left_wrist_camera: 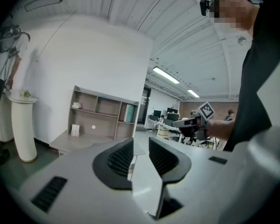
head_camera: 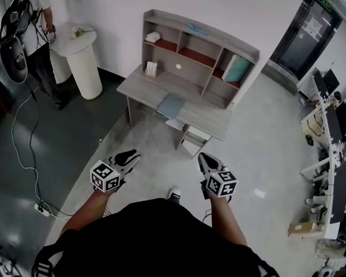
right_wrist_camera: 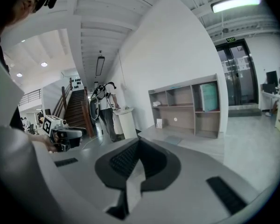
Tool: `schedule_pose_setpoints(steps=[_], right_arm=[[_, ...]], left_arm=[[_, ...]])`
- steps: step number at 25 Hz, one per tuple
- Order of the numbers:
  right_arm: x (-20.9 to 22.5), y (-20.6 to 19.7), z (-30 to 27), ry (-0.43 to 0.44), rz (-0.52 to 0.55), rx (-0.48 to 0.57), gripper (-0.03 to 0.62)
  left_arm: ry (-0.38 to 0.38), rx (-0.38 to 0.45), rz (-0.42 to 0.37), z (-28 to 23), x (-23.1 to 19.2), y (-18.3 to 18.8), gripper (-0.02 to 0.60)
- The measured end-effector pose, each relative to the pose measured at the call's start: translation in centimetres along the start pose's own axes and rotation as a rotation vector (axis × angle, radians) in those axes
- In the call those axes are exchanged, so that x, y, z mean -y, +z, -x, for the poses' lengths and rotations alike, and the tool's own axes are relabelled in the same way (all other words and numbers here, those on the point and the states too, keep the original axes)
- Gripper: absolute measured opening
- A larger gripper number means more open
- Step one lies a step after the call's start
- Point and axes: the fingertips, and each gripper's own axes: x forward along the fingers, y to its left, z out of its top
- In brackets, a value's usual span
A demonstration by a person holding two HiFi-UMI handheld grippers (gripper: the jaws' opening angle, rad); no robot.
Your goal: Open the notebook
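Notebook [head_camera: 170, 104] was blue-grey, cover shut, lying flat on the desk [head_camera: 139, 85] approx mid-width, at the near edge, in front of the hutch's middle bay. Also visible in the right gripper view [right_wrist_camera: 171, 140], flat on the desktop. Nothing was touching it.

L gripper [head_camera: 130, 156] was held out over the floor, well short of the desk, pointing roughly toward it. Its own view [left_wrist_camera: 141, 146] showed the jaws apart w/ a clear gap, nothing between them, only floor and desk edge behind.

R gripper [head_camera: 203, 157] was level w/ the left one, to its right, also over bare floor and well apart from the desk. In its own view [right_wrist_camera: 139, 143] the jaws were together at the tips, holding nothing.

Misc on the desk: small white card [head_camera: 151, 68] standing at the far left, teal folder [head_camera: 237, 69] upright in the right-hand bay of the hutch, white object [head_camera: 153, 37] on the upper-left shelf.

Left of the desk stood a white ribbed pedestal [head_camera: 83, 59], w/ another person [head_camera: 37, 16] beside it at far left. Cable [head_camera: 23, 149] ran across the dark floor to a power strip [head_camera: 43, 209] near left.
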Motion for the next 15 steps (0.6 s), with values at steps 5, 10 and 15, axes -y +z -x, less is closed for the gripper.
schedule_pose_setpoints(steps=[5, 10, 15], right_arm=[[2.0, 0.9, -1.7, 0.027, -0.004, -0.003, 0.000], [3.9, 1.4, -3.5, 0.051, -0.001, -0.023, 0.000], [6.1, 1.6, -4.6, 0.061, -0.004, -0.042, 0.000]], left_arm=[[0.016, -0.007, 0.006, -2.0, -0.6, 0.6, 0.109], [0.029, -0.017, 0.024, -4.4, -1.6, 0.7, 0.109], [0.027, -0.036, 0.045, -7.2, -2.0, 0.5, 0.109]])
